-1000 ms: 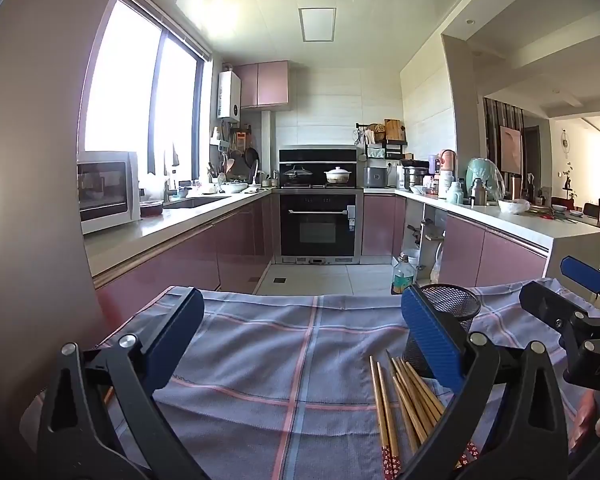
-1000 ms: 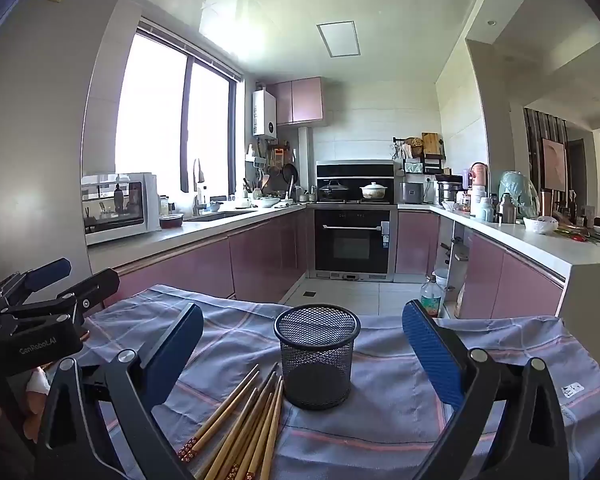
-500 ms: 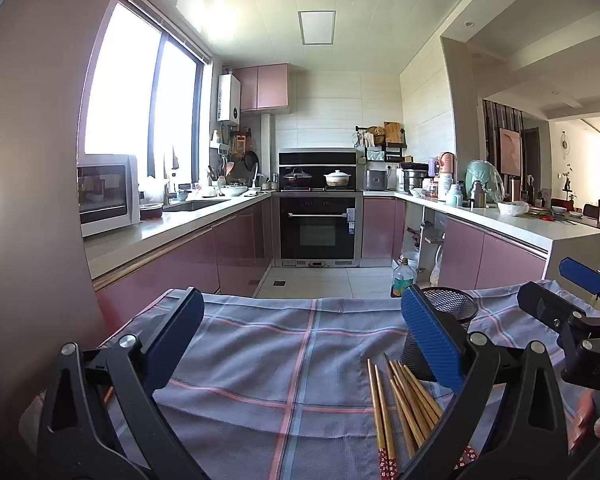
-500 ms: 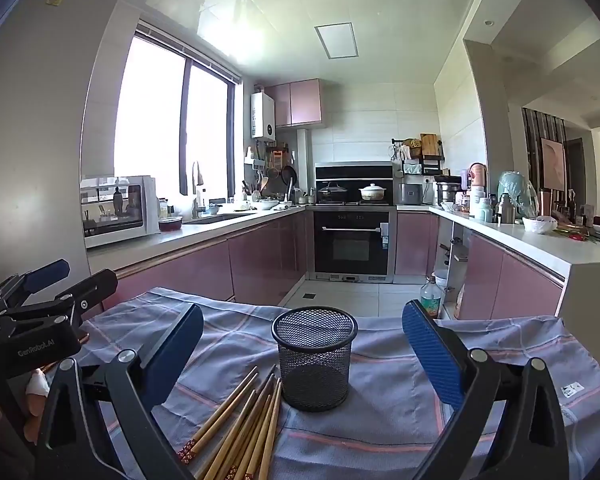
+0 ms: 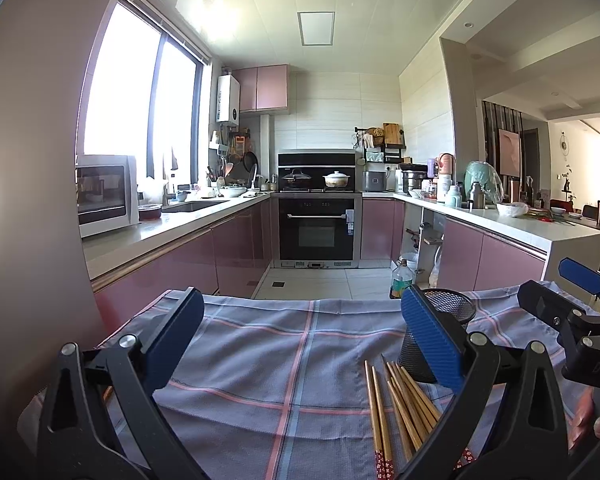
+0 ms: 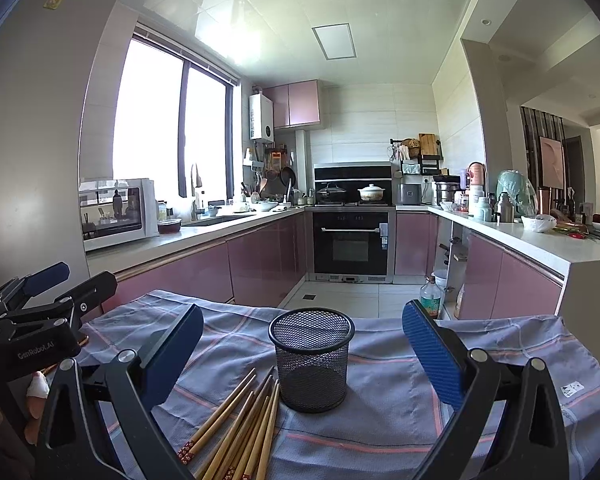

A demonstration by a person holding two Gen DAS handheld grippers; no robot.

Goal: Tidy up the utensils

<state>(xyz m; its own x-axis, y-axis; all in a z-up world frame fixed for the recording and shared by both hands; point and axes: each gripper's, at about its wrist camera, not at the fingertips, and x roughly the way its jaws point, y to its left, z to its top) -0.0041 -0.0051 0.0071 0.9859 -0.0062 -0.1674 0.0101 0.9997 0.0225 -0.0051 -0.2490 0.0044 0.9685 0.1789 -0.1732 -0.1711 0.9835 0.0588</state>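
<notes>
So far nothing is done, by my judgement: the mesh cup (image 6: pixel 311 360) stands upright on the checked cloth (image 6: pixel 400 412) and looks empty, while all the chopsticks (image 6: pixel 244 420) lie flat on the cloth.

The right claw (image 6: pixel 300 354) is wide open and holds nothing. The cup stands straight ahead between its two fingers but touches neither. The chopsticks lie in front of its left finger, with their far tips just beside the cup's base.

The left claw (image 5: pixel 302 332) is also wide open and holds nothing. Between its fingers is only bare cloth. The chopsticks (image 5: pixel 400 404) are close to its right finger, and the cup (image 5: pixel 440 336) is partly hidden behind that finger.

I count one cup, two claws, and about seven or eight chopsticks; they overlap, so the exact number I cannot tell. What is left: every chopstick must be picked up and put standing in the cup.
</notes>
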